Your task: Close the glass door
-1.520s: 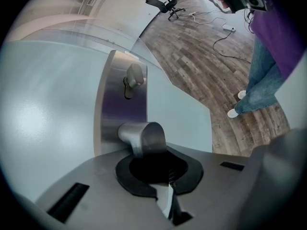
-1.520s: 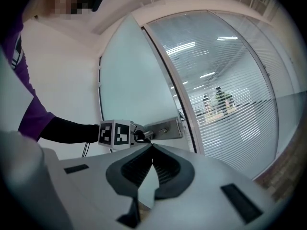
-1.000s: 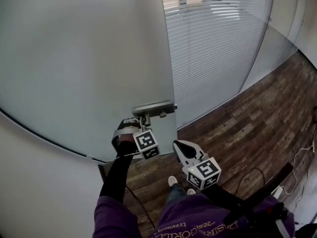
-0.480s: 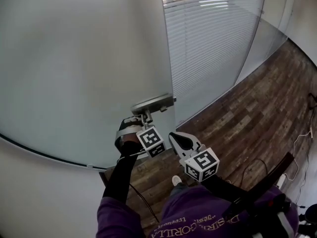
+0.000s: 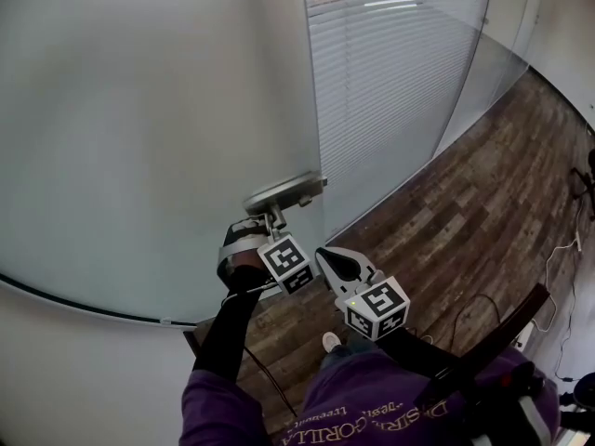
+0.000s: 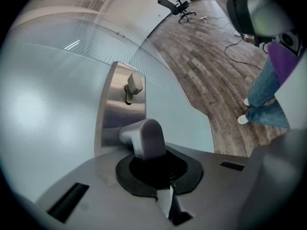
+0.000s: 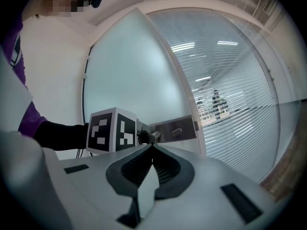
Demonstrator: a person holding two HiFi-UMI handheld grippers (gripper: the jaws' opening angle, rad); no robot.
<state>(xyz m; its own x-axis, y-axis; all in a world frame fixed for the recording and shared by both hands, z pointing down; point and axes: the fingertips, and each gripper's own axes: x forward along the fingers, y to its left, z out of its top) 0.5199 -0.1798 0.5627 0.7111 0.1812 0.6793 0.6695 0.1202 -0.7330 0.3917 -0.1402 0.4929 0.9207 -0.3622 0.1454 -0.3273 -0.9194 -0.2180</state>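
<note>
The frosted glass door (image 5: 158, 128) fills the left of the head view, and its steel handle plate (image 5: 284, 192) sits at its right edge. My left gripper (image 5: 268, 223) reaches up under that plate. In the left gripper view the left gripper (image 6: 149, 153) is shut on the door's lever handle (image 6: 144, 134), with the plate (image 6: 120, 104) and a thumb turn (image 6: 135, 84) just beyond. My right gripper (image 5: 337, 264) hangs to the right of the left one, off the door. Its jaws (image 7: 152, 147) are shut with nothing between them.
A glass wall with white blinds (image 5: 400, 72) stands right of the door's edge. Dark wood flooring (image 5: 465, 212) runs to the right, with cables (image 5: 558, 277) on it. An office chair (image 6: 177, 6) stands far off. The person's feet (image 5: 332, 342) are below the grippers.
The door handle, with the left gripper shut on it, has shifted slightly up and left in the head view. The right gripper moved along beside it. The blinds wall slid across the view.
</note>
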